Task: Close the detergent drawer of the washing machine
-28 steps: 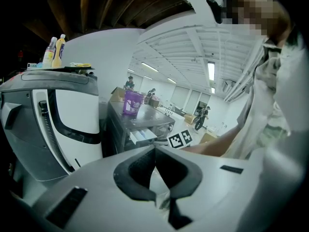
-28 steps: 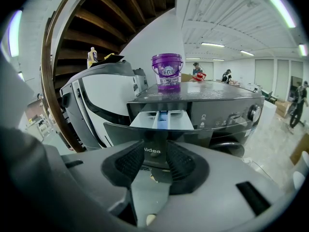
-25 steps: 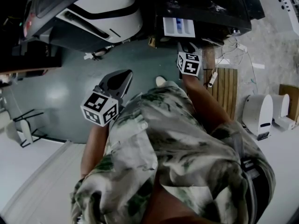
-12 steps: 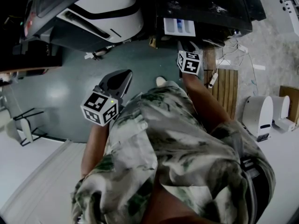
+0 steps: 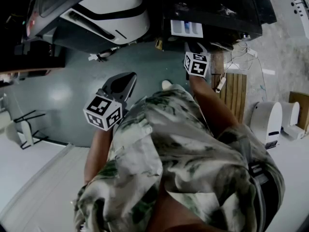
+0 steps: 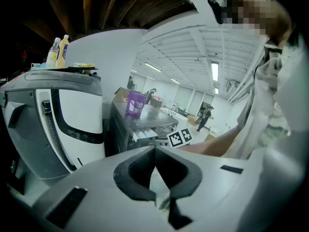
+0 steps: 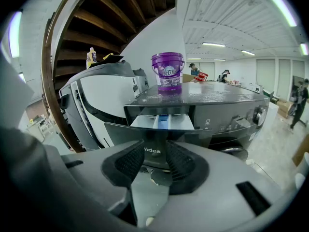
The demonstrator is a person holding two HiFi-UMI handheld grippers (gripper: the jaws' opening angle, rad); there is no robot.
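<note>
The dark washing machine (image 5: 212,8) stands at the top of the head view with its detergent drawer (image 5: 187,28) pulled out, white and blue inside. In the right gripper view the drawer (image 7: 161,121) is straight ahead, and its dark front panel (image 7: 120,132) lies right at the fingertips. My right gripper (image 7: 153,161) is open, and its pads do not press on the panel. It sits just below the drawer in the head view, right gripper (image 5: 194,50). My left gripper (image 5: 124,81) hangs over the floor to the left, shut and empty, also seen as left gripper (image 6: 155,153).
A purple tub (image 7: 167,71) sits on top of the washing machine. A white and grey machine (image 5: 106,13) stands to its left, with bottles (image 7: 91,57) on top. A wooden pallet (image 5: 234,91), cables and white appliances (image 5: 266,117) are on the right.
My right gripper has edged slightly toward the machine, and the drawer's exposed part looks a little shorter. The left gripper has stayed put.
</note>
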